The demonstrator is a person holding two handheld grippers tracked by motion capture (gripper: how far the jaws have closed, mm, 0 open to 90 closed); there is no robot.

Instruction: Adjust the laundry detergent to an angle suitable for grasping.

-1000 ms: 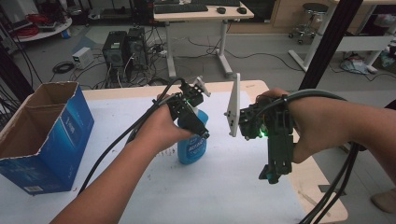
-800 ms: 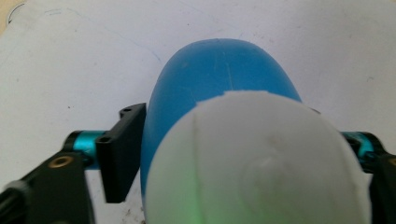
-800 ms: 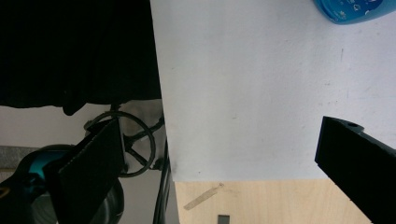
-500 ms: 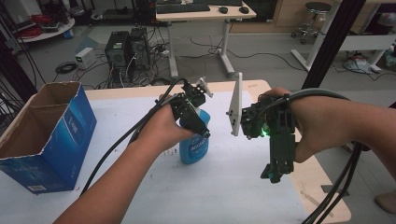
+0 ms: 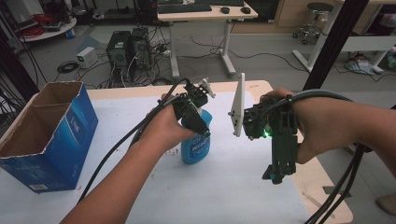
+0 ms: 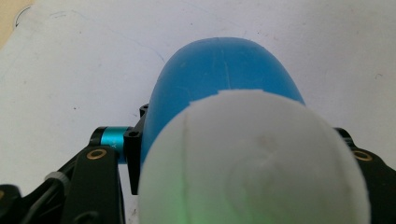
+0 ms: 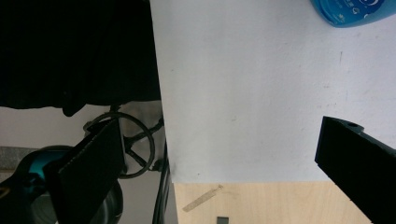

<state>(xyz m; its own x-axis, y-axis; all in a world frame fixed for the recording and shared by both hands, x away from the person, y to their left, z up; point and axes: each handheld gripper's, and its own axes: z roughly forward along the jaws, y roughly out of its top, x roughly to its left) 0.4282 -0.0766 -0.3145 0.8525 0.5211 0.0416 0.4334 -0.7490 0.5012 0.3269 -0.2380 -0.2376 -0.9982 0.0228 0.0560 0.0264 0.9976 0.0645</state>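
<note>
A blue plastic bottle point(image 5: 195, 148) with a white cap point(image 6: 252, 163) stands on the white tabletop point(image 5: 224, 196) near its middle. My left gripper point(image 5: 201, 131) comes down on it from above and is shut on its upper part; in the left gripper view the blue body point(image 6: 224, 70) sits between the two black jaws. My right gripper point(image 5: 276, 173) hangs to the right of the bottle, apart from it, and points down at the table. Its jaws stand wide apart with nothing between them point(image 7: 224, 158). The bottle's base point(image 7: 350, 10) shows at the top right of the right gripper view.
An open blue cardboard box point(image 5: 49, 135) stands at the table's left edge. The wooden table edge point(image 7: 261, 203) runs close under my right gripper, with the floor and a chair base point(image 7: 135, 149) beyond it. Desks, computers and cables fill the room behind.
My right gripper has drifted slightly to the right. The left gripper and the bottle have hardly moved.
</note>
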